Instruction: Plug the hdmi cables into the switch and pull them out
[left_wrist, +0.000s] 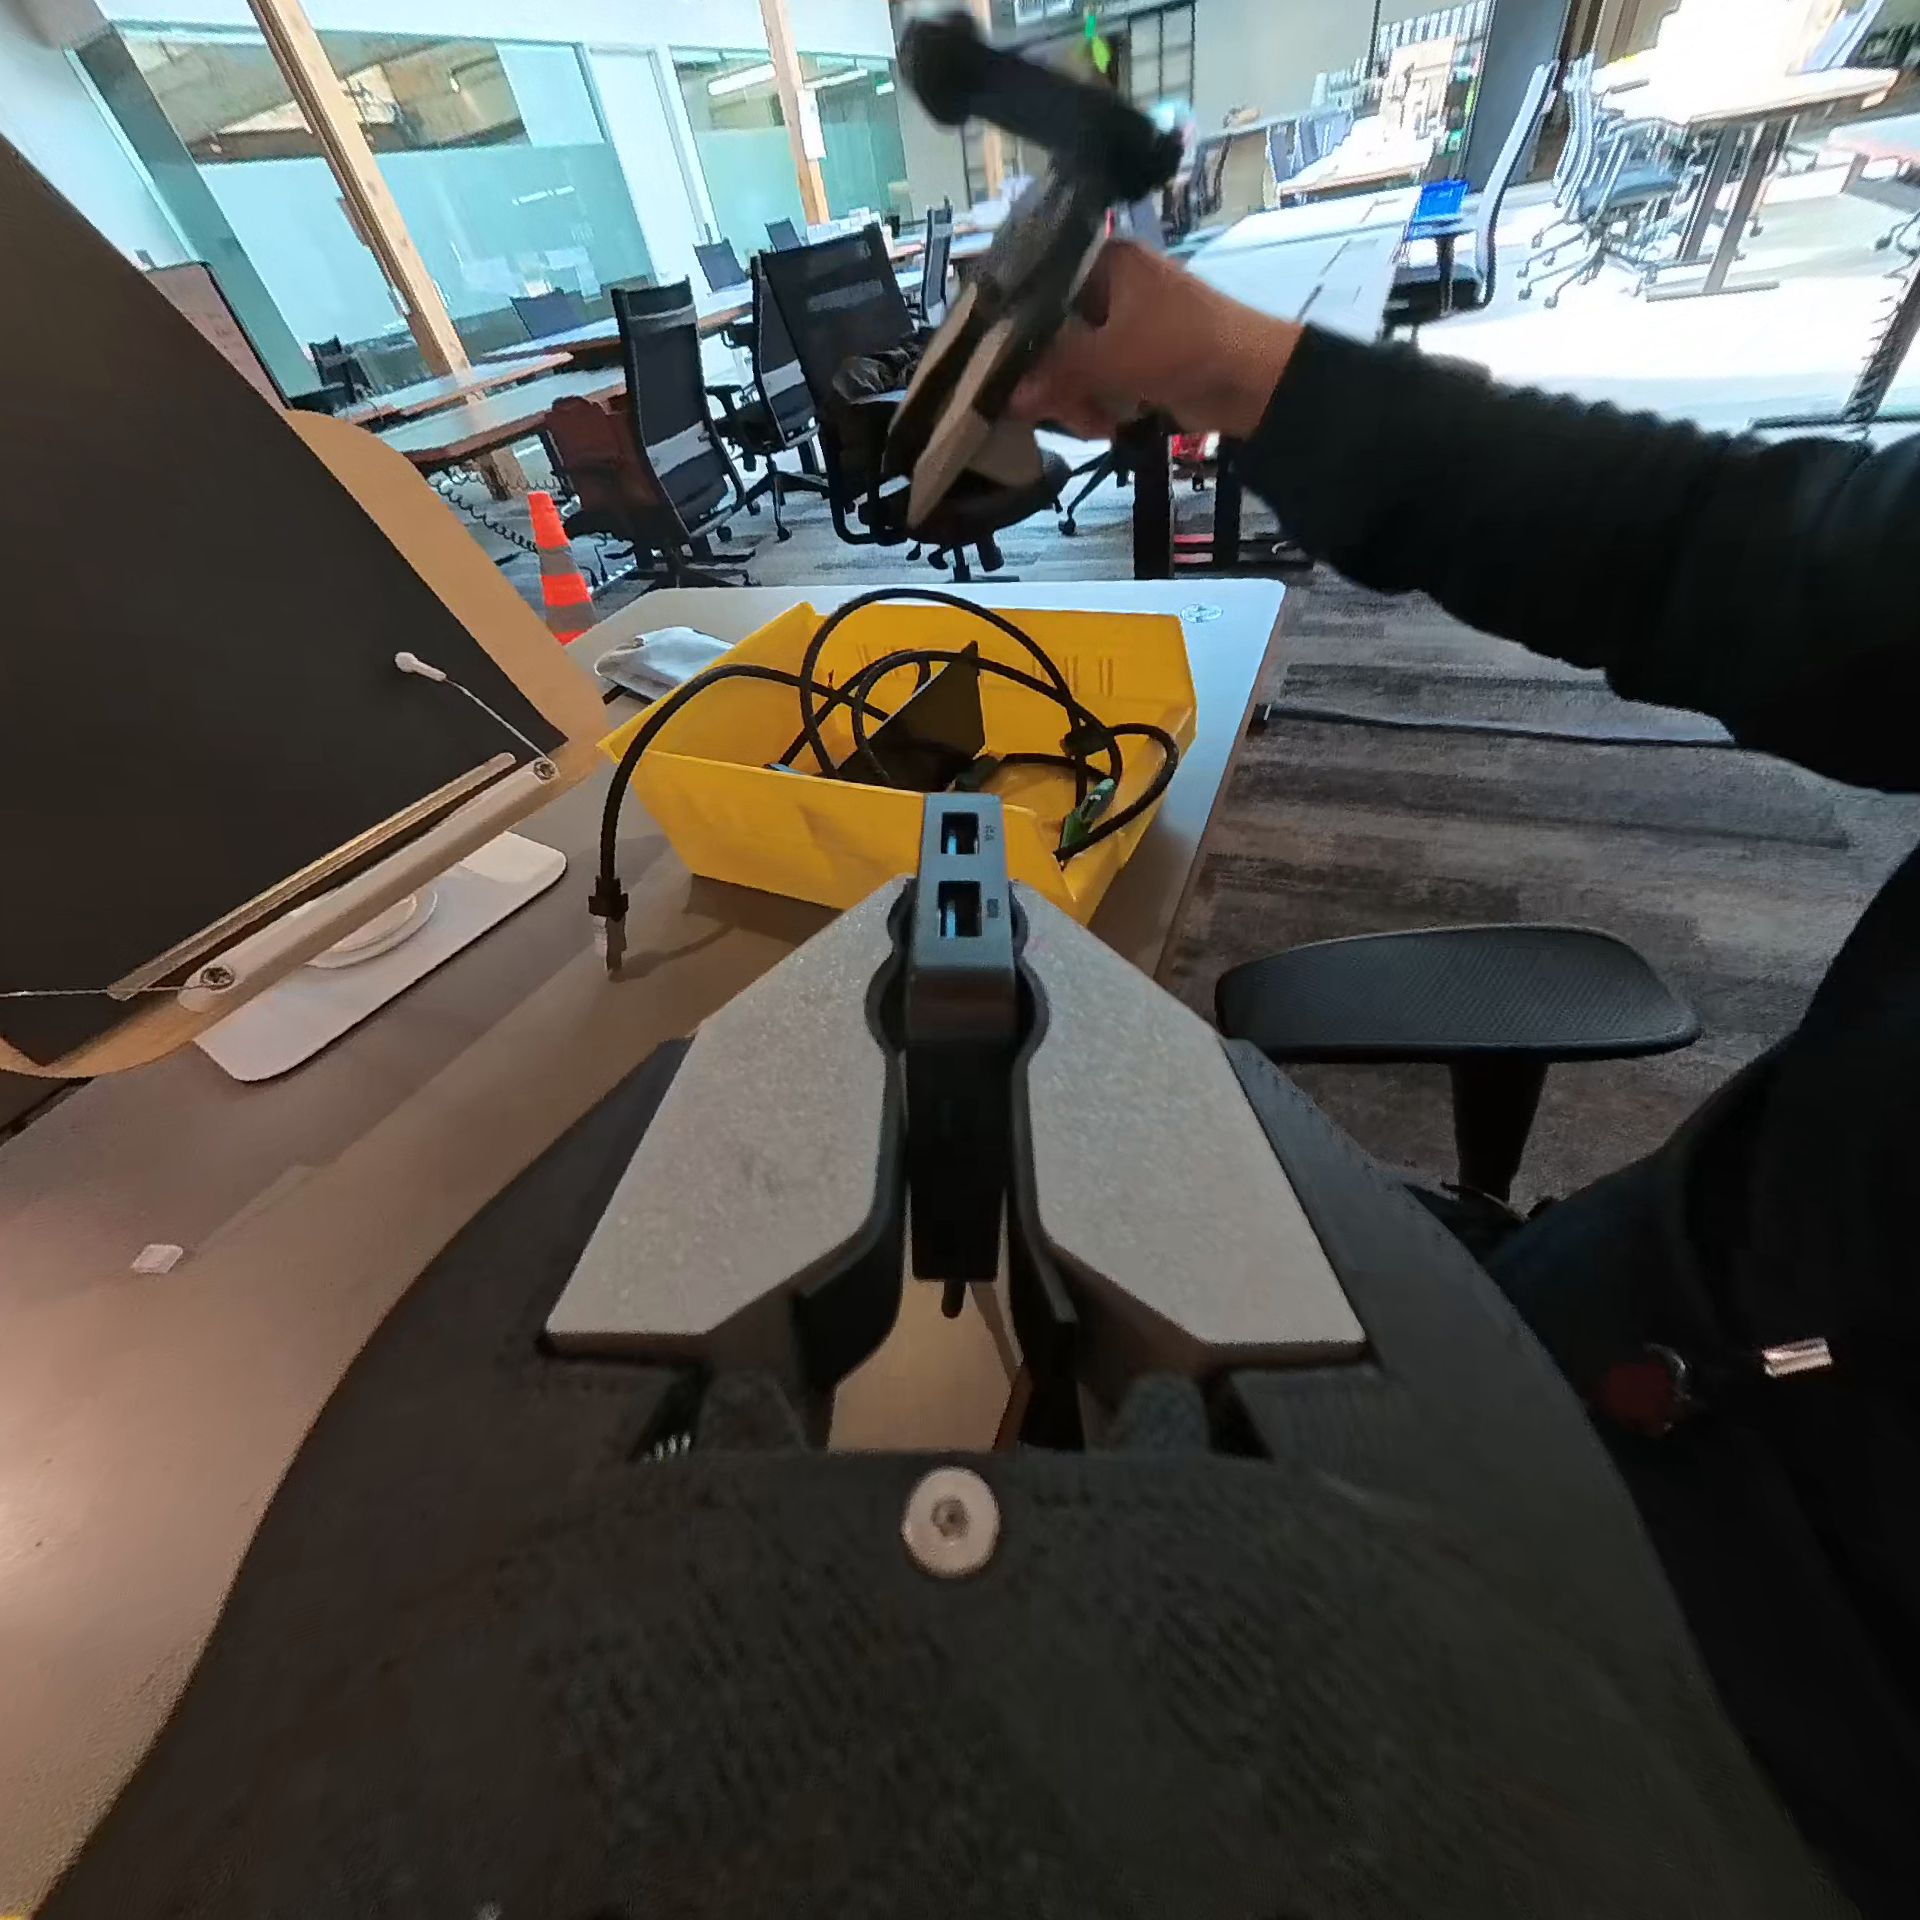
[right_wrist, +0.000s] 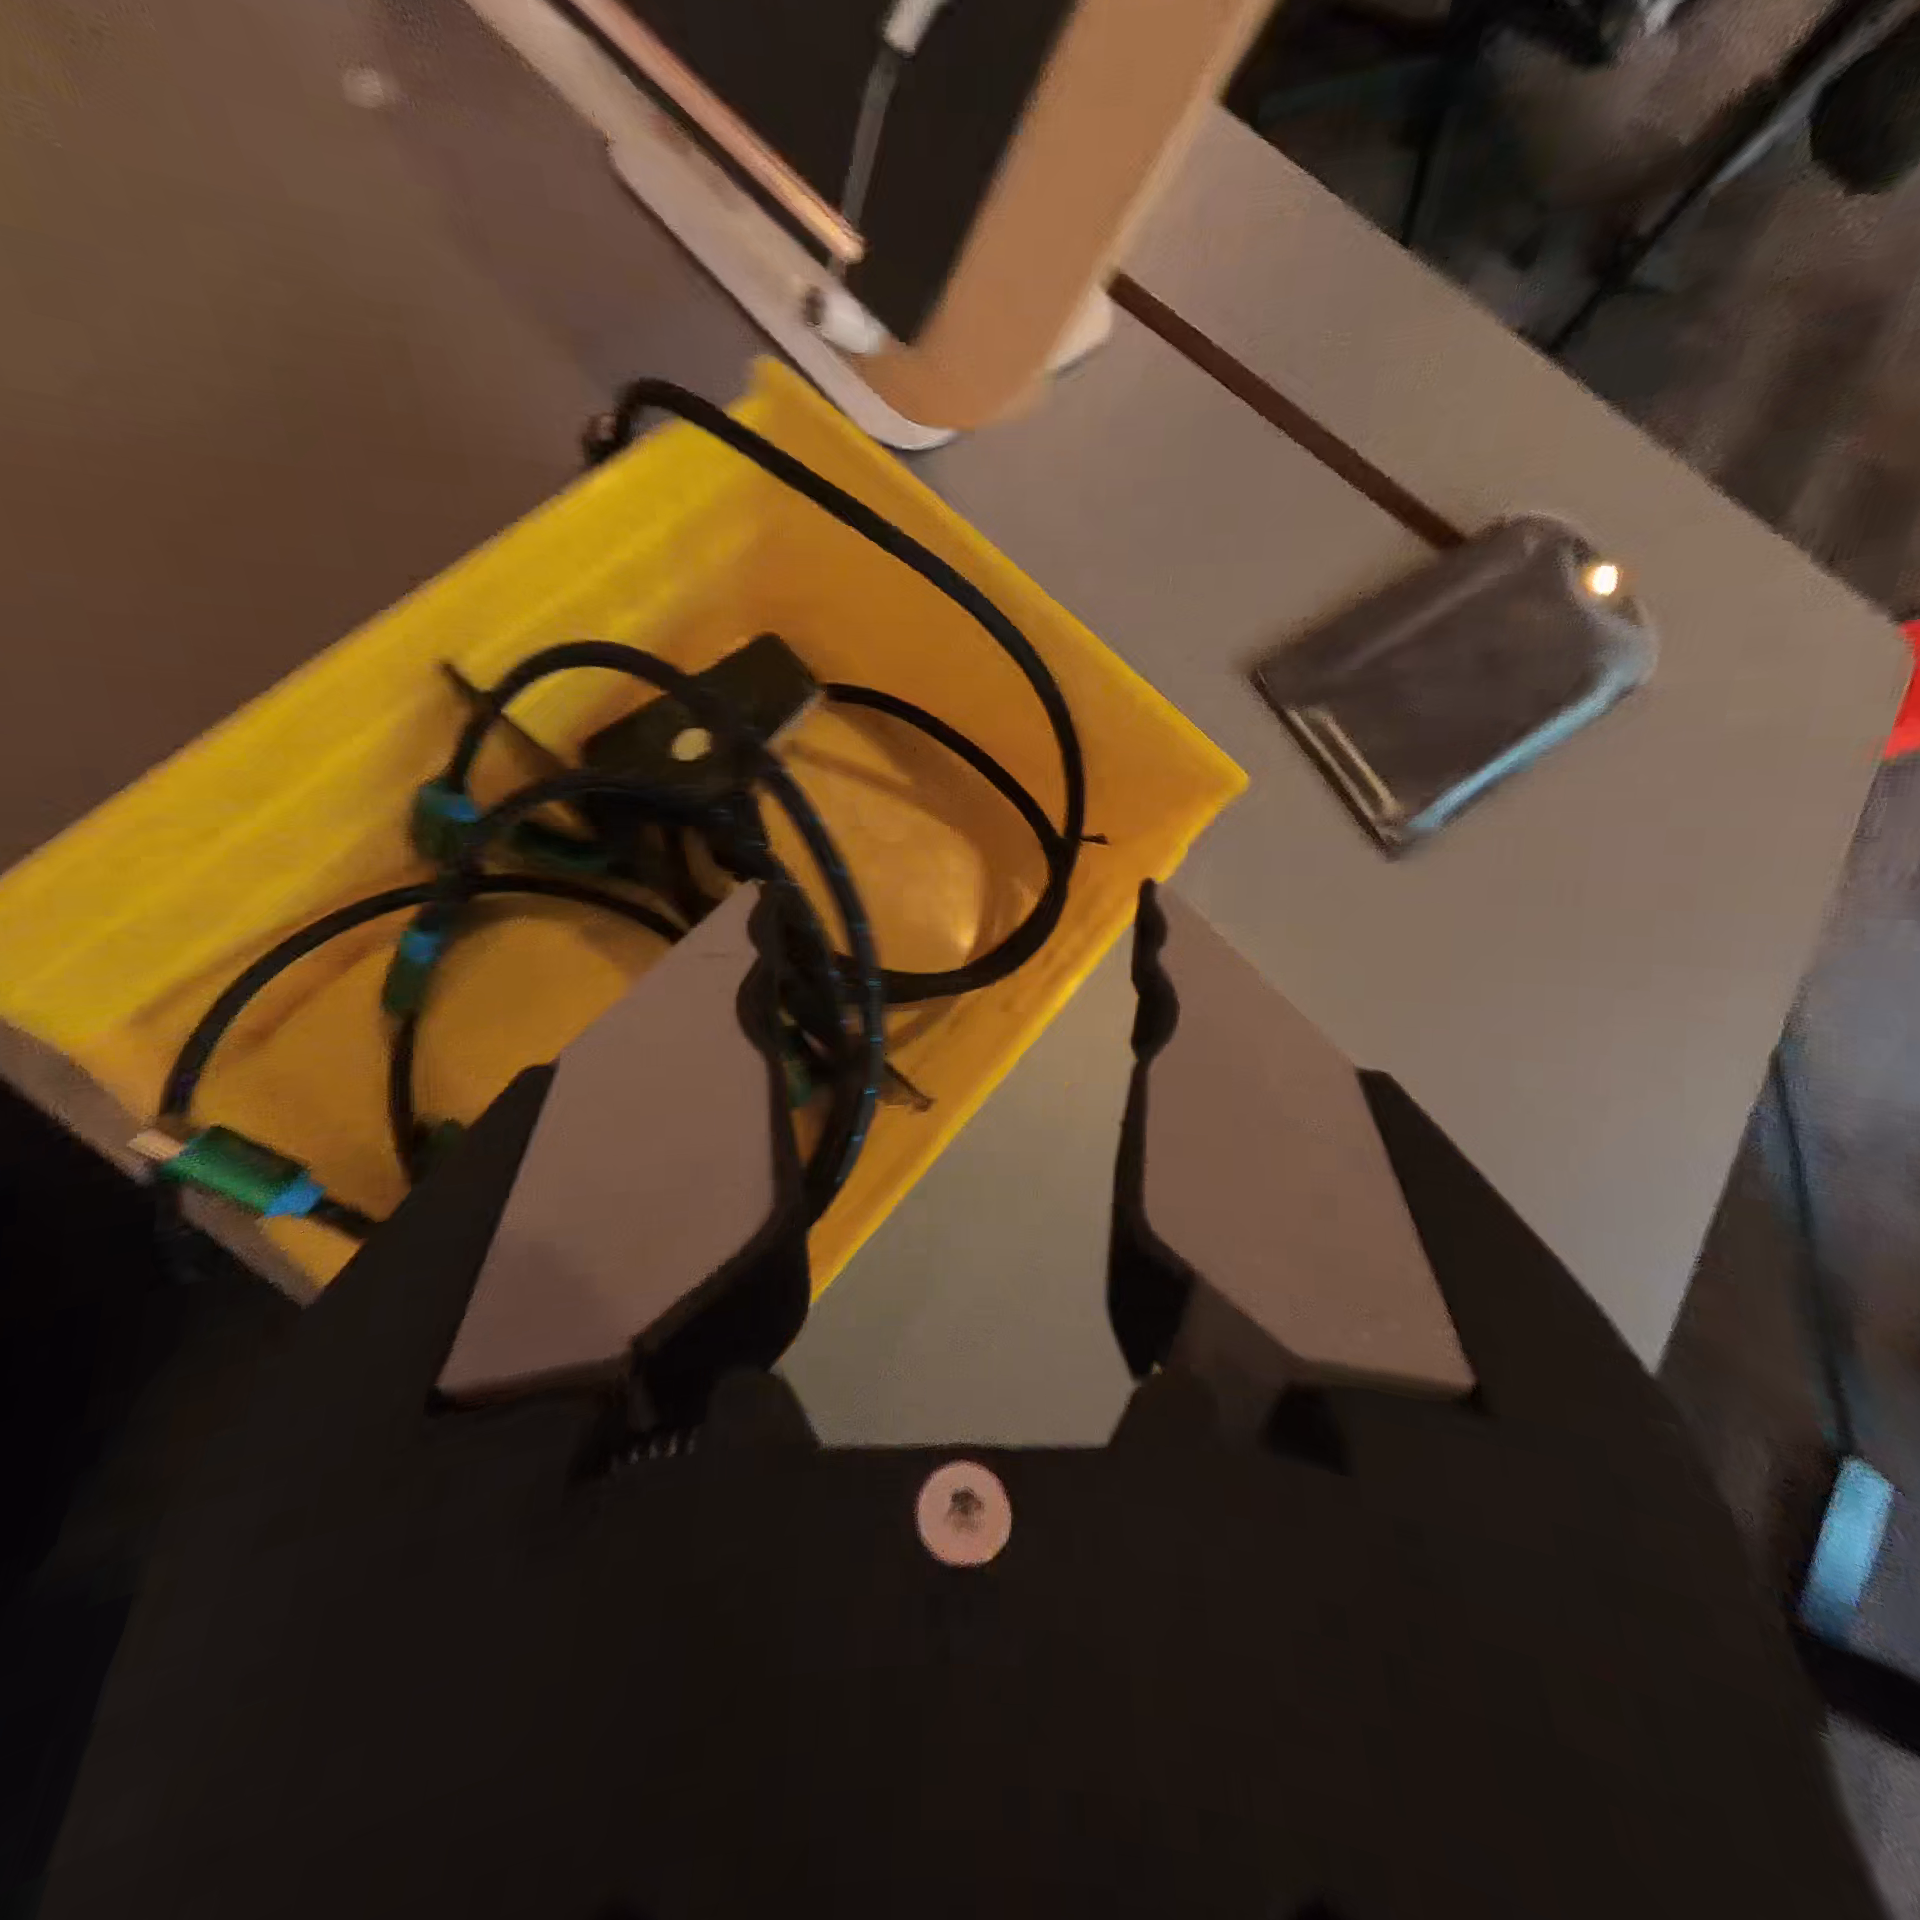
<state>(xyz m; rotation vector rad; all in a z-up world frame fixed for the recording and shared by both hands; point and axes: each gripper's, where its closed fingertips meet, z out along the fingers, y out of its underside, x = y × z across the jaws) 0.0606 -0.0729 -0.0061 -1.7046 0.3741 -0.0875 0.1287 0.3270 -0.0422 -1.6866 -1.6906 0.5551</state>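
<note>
Left gripper (left_wrist: 958, 935): jaws clamped on the switch (left_wrist: 958, 977), a slim black box held edge-on, its two ports facing up and forward.
Right gripper (right_wrist: 940, 966): jaws apart with nothing between them, tips pointing down over the near corner of the bin; in the left wrist view it shows blurred, raised high above the bin in a person's hand (left_wrist: 1153, 343) with a dark sleeve.
HDMI cables (left_wrist: 977, 717): black, coiled in a tangle inside the bin, with green-and-blue plugs (right_wrist: 234, 1169); one end hangs over the bin's left wall, its plug (left_wrist: 611, 914) touching the surface.
Yellow bin (left_wrist: 831, 831): just beyond the switch, on the surface.
Surface (left_wrist: 208, 1195): brown-grey, also carrying a tilted dark screen on a stand (left_wrist: 239, 665) to the left.
Silver pouch-like item (right_wrist: 1455, 675): on the surface, near the bin but apart from it.
Chair armrest (left_wrist: 1455, 987): black, right of the surface edge.
</note>
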